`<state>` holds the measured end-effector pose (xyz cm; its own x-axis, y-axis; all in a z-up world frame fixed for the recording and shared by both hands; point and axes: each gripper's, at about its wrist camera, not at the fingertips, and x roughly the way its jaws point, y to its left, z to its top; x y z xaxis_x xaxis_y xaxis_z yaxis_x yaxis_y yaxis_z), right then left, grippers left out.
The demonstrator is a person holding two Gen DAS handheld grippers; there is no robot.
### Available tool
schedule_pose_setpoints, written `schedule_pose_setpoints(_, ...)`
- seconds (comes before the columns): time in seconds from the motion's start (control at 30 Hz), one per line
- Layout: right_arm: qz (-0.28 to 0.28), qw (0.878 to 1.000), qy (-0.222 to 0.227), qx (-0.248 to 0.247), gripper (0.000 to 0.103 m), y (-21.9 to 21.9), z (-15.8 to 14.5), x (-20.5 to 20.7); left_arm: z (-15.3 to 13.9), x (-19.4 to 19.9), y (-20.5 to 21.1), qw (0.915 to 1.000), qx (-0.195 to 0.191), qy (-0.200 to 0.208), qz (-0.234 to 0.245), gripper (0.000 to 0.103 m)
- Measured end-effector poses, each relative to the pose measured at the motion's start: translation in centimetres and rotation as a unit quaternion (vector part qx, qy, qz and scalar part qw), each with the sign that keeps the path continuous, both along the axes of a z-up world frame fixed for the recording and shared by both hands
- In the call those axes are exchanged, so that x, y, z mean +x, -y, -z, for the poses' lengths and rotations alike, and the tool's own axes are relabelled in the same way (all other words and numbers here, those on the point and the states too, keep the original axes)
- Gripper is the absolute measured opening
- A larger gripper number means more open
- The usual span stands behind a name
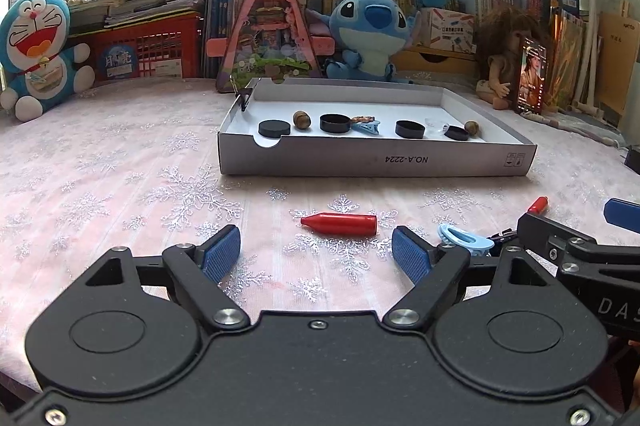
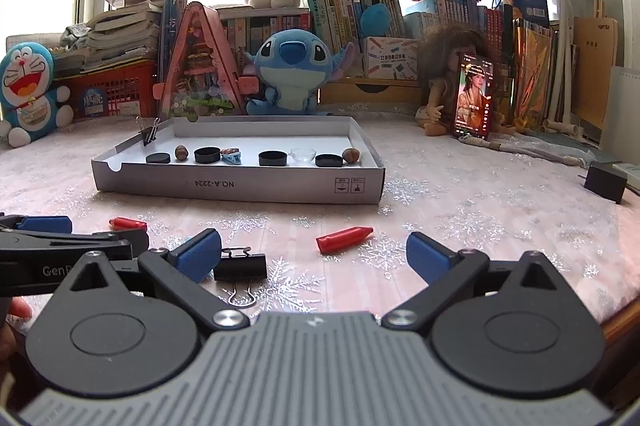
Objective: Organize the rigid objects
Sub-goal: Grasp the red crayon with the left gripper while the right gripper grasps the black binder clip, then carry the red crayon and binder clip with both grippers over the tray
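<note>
Glossy red plastic crayon (image 1: 339, 224), matt cardboard tray (image 1: 376, 158) — glittery cloth tablecloth (image 1: 120, 193)

Right gripper (image 2: 314, 252) fingers spread; binder clip (image 2: 240, 266) and red crayon (image 2: 344, 238) between.

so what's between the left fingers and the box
Only the red crayon on the tablecloth, ahead of the left gripper and short of the box, in the left wrist view.

Snowflake tablecloth (image 2: 460, 218) bears grey box (image 2: 240, 185), red caps (image 2: 344, 238), binder clip (image 2: 240, 266)
</note>
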<state>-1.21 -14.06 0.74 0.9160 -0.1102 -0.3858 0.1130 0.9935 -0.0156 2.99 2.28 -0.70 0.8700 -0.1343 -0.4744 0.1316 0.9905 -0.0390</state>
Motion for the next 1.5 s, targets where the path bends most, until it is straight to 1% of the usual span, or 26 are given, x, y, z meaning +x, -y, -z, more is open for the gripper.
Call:
schedule_pose_setpoints(0.17,-0.007,1.0,-0.002,0.008,0.099,-0.1,0.3,0.0,0.1,-0.1,0.0,1.0,-0.002,0.002,0.001,0.08)
schedule_pose_setpoints(0.43,-0.021,1.0,-0.011,0.008,0.093,-0.5,0.8,0.3,-0.1,0.7,0.0,0.9999,-0.009,0.0,0.008,0.074)
schedule_pose_setpoints(0.53,-0.026,0.999,-0.02,0.006,0.087,-0.6,0.9,0.5,-0.1,1.0,0.2,0.9999,-0.009,0.0,0.011,0.068)
schedule_pose_setpoints(0.6,-0.031,0.999,-0.026,0.007,0.081,-0.6,1.0,0.6,-0.2,1.0,0.3,0.9998,-0.011,-0.001,0.015,0.06)
schedule_pose_setpoints(0.7,-0.037,0.999,-0.029,0.007,0.078,-0.8,1.0,0.7,-0.2,1.1,0.4,0.9998,-0.01,-0.001,0.019,0.052)
schedule_pose_setpoints(0.97,-0.049,0.998,-0.026,0.006,0.073,-1.4,0.9,1.0,-0.1,1.0,0.5,0.9998,-0.005,0.0,0.021,0.042)
schedule_pose_setpoints(1.1,-0.048,0.998,-0.029,0.013,0.068,-1.5,0.8,1.3,-0.1,1.0,0.6,0.9998,-0.004,0.0,0.022,0.042)
schedule_pose_setpoints(1.17,-0.048,0.998,-0.029,0.023,0.067,-1.5,0.7,1.4,-0.1,1.0,0.6,0.9997,-0.003,0.001,0.022,0.038)
schedule_pose_setpoints(1.2,-0.047,0.998,-0.03,0.028,0.066,-1.6,0.6,1.5,-0.1,1.0,0.6,0.9997,-0.003,0.001,0.023,0.033)
schedule_pose_setpoints(1.23,-0.046,0.998,-0.03,0.031,0.066,-1.6,0.6,1.6,-0.1,1.0,0.7,0.9997,-0.003,0.001,0.023,0.033)
schedule_pose_setpoints(1.37,-0.039,0.998,-0.037,0.04,0.06,-1.7,0.7,2.2,-0.1,1.0,0.7,0.9997,-0.001,0.002,0.024,0.032)
schedule_pose_setpoints(1.5,-0.036,0.997,-0.043,0.049,0.058,-1.7,0.8,2.3,-0.1,1.0,0.7,0.9997,-0.001,0.002,0.024,0.033)
